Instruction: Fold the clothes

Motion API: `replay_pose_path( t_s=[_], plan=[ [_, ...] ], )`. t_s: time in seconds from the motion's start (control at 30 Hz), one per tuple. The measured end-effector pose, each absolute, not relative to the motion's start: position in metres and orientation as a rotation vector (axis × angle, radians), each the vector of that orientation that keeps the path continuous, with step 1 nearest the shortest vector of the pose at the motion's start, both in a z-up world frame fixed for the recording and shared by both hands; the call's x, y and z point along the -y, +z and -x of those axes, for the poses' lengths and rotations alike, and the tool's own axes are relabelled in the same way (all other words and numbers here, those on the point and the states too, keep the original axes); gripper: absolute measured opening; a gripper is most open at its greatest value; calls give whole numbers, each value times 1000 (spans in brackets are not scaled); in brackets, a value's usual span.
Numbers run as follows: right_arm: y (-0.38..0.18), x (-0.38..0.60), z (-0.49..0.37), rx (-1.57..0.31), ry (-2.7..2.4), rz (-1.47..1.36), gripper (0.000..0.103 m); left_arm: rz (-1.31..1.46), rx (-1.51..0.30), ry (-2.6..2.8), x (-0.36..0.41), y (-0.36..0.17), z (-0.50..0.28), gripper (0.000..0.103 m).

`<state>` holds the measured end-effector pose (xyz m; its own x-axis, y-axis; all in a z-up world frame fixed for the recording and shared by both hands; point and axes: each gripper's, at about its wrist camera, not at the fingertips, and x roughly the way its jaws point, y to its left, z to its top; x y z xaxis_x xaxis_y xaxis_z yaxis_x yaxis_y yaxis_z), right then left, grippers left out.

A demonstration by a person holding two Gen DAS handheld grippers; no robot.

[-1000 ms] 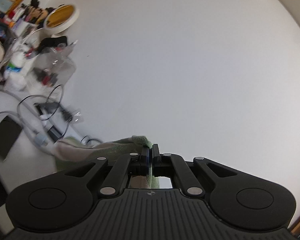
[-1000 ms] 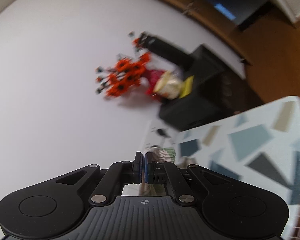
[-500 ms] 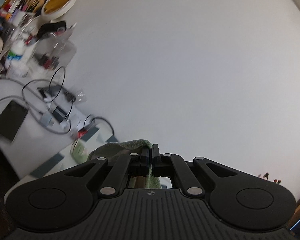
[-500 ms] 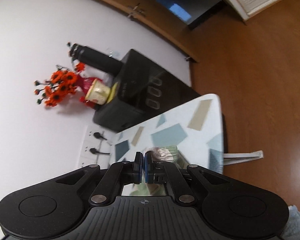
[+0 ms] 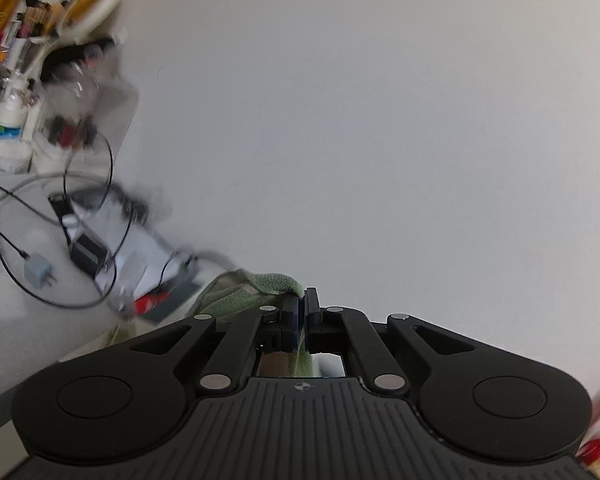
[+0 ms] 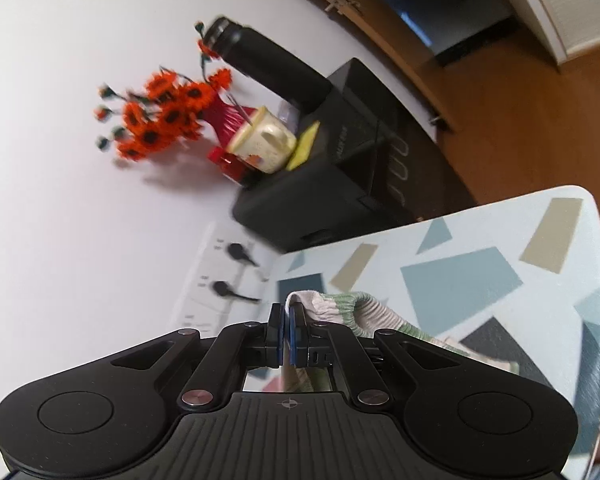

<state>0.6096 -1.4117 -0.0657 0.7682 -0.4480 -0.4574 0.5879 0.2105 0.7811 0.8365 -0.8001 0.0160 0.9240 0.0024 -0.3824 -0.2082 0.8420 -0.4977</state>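
A green and pale striped garment (image 5: 256, 292) is pinched at one edge in my left gripper (image 5: 301, 308), which is shut on it; the cloth hangs left and down behind the fingers. My right gripper (image 6: 287, 322) is shut on another edge of the same garment (image 6: 340, 306), whose ribbed green and white band drapes to the right over the patterned ironing board (image 6: 480, 276). Both grippers are held up, facing a white wall. Most of the garment is hidden below the gripper bodies.
In the left wrist view, a white desk (image 5: 16, 320) holds cables, a charger (image 5: 38, 274), bottles and a clear organiser (image 5: 84, 120). In the right wrist view, a black cabinet (image 6: 340, 184) carries orange flowers (image 6: 160, 116), a mug (image 6: 264, 146) and a black bottle (image 6: 268, 64); wall sockets (image 6: 224, 268) sit beside it.
Both grippers stayed shut on the garment while turning. The left view swung right, toward the wall. The right view tilted so the ironing board and cabinet sit larger and lower right.
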Motion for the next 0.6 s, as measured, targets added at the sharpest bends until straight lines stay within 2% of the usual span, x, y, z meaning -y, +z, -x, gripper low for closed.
replay_pose_path(
  t_s=[0.07, 0.13, 0.2, 0.23, 0.3, 0.37, 0.43, 0.47, 0.53, 0.6],
  plan=[
    [-88, 1415, -623, -218, -752, -1157, 4, 493, -522, 150, 816, -14, -868, 4],
    [-114, 1414, -627, -340, -790, -1171, 9, 415, -712, 153, 831, -48, -890, 10],
    [-139, 1413, -627, -469, -843, -1189, 29, 389, -824, 163, 844, -75, -894, 10],
    [-146, 1411, -621, -504, -906, -1206, 38, 387, -843, 165, 850, -80, -891, 10],
    [-144, 1409, -600, -466, -1047, -1187, 39, 350, -815, 124, 874, -77, -883, 10],
    [-131, 1411, -588, -383, -1098, -1114, 46, 272, -734, 50, 906, -66, -875, 13],
    [-114, 1420, -591, -319, -1065, -999, 51, 194, -708, -88, 942, -64, -873, 28],
    [-107, 1426, -597, -311, -1045, -936, 54, 166, -713, -151, 958, -66, -872, 31],
    [-103, 1438, -611, -347, -1000, -854, 63, 125, -754, -256, 986, -74, -874, 33],
    [-115, 1447, -624, -459, -971, -861, 63, 85, -825, -330, 1009, -90, -875, 35]
  ],
)
